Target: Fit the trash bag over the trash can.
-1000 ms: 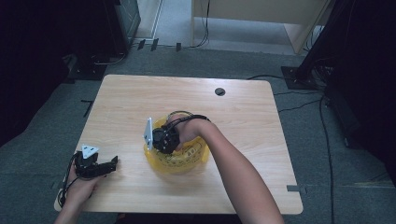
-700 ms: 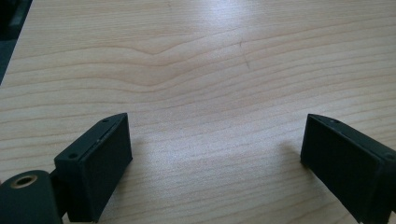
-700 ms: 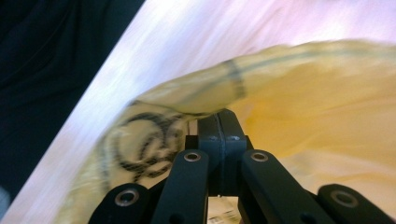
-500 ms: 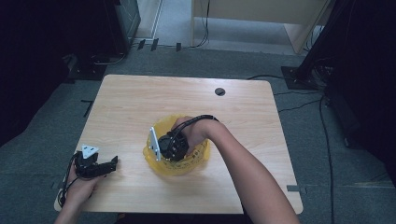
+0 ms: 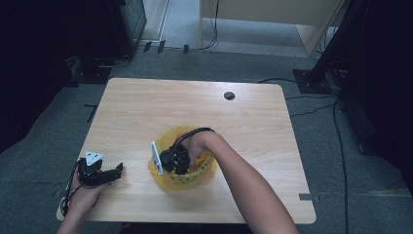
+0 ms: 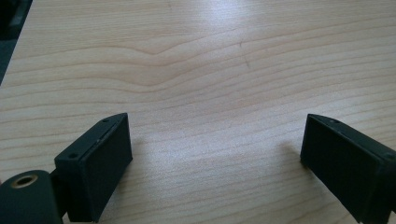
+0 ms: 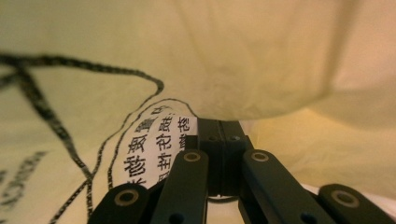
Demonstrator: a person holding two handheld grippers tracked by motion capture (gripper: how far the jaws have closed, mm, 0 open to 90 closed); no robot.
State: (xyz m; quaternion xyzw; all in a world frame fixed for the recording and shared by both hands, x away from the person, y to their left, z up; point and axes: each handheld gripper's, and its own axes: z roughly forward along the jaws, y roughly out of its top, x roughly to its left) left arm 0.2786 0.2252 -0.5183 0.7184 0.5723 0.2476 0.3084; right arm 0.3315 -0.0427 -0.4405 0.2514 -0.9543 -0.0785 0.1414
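Observation:
A crumpled yellow plastic bag [image 5: 196,178] sits like a bowl on the near middle of the wooden table [image 5: 204,112]. My right gripper [image 5: 174,162] reaches down into it, the hand coming from the right. In the right gripper view its jaws [image 7: 218,129] are pressed together, tips right against a fold of the yellow plastic [image 7: 261,56]; I cannot tell whether plastic is pinched. A white label with black characters [image 7: 149,147] and a speckled cord [image 7: 51,121] lie beside them. My left gripper [image 5: 116,170] rests at the table's near left, jaws [image 6: 215,140] wide apart over bare wood.
A round black cable hole [image 5: 229,95] sits near the table's far edge. Dark equipment [image 5: 124,19] and cables [image 5: 311,105] stand on the grey floor around the table. The left hand is close to the table's near left corner.
The right hand has sunk lower into the yellow bag and shifted slightly toward the near edge. The left gripper has stayed put.

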